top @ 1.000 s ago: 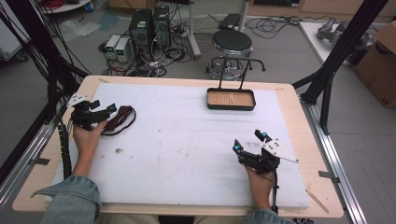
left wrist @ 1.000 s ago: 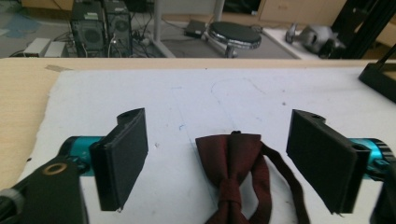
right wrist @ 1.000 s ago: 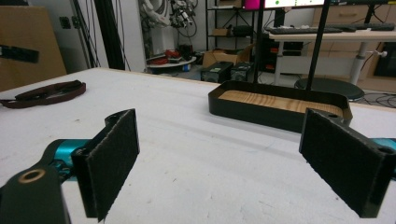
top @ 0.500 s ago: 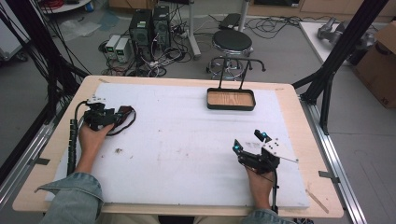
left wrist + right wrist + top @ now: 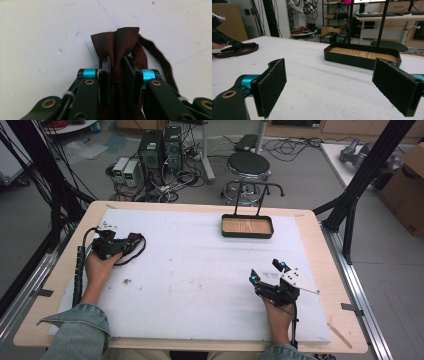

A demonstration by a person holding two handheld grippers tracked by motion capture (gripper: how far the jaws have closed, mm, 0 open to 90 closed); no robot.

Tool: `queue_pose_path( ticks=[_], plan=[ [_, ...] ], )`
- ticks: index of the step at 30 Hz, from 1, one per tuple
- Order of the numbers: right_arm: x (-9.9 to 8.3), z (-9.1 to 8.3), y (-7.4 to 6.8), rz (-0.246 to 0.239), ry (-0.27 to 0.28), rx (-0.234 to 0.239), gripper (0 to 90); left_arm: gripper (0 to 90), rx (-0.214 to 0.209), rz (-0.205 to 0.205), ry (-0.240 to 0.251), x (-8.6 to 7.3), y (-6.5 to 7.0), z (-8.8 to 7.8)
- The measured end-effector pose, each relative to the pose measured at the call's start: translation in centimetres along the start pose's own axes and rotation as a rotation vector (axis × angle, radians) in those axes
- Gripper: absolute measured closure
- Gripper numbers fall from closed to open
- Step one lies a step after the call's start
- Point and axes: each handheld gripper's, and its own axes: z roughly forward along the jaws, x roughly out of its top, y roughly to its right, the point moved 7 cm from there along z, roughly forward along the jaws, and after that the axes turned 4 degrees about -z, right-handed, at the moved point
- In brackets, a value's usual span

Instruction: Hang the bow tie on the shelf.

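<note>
Bow tie (image 5: 119, 47) — clamped in left gripper (image 5: 117, 72) fingers, just closed | right gripper (image 5: 337, 87) fingers — wide apart, holding nothing

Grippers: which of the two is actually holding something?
The left gripper. Its jaws have just been closing and now pinch the dark red bow tie between the pads. The right gripper stands wide open over bare table.

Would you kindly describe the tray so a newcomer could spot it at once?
On the white-covered table, look to the far edge, right of centre. There sits a shallow black tray with a wood-grain floor and a tall handle, far from the dark red bow tie at the left.
</note>
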Motion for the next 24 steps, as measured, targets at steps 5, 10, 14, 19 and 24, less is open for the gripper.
queue_pose_path(
  ticks=[5, 10, 14, 19, 24],
  plan=[
    [0.0, 0.0, 0.0, -0.001, -0.001, -0.002, 11.3, 76.4, -0.043, -0.002, 0.050, 1.8, 1.3, -0.8],
    [0.0, 0.0, 0.0, 0.001, -0.003, -0.003, 11.3, 76.5, -0.125, 0.017, 0.136, 5.3, 4.5, -1.2],
    [0.0, 0.0, 0.0, 0.000, -0.002, -0.002, 11.3, 76.5, -0.151, 0.040, 0.155, 6.8, 6.4, -0.8],
    [0.0, 0.0, 0.0, 0.007, -0.002, -0.001, 11.3, 76.4, -0.211, 0.075, 0.201, 9.7, 10.2, 0.5],
    [0.0, 0.0, 0.1, 0.006, -0.001, -0.002, 11.3, 76.4, -0.249, 0.091, 0.219, 11.4, 12.7, 1.8]
  ],
)
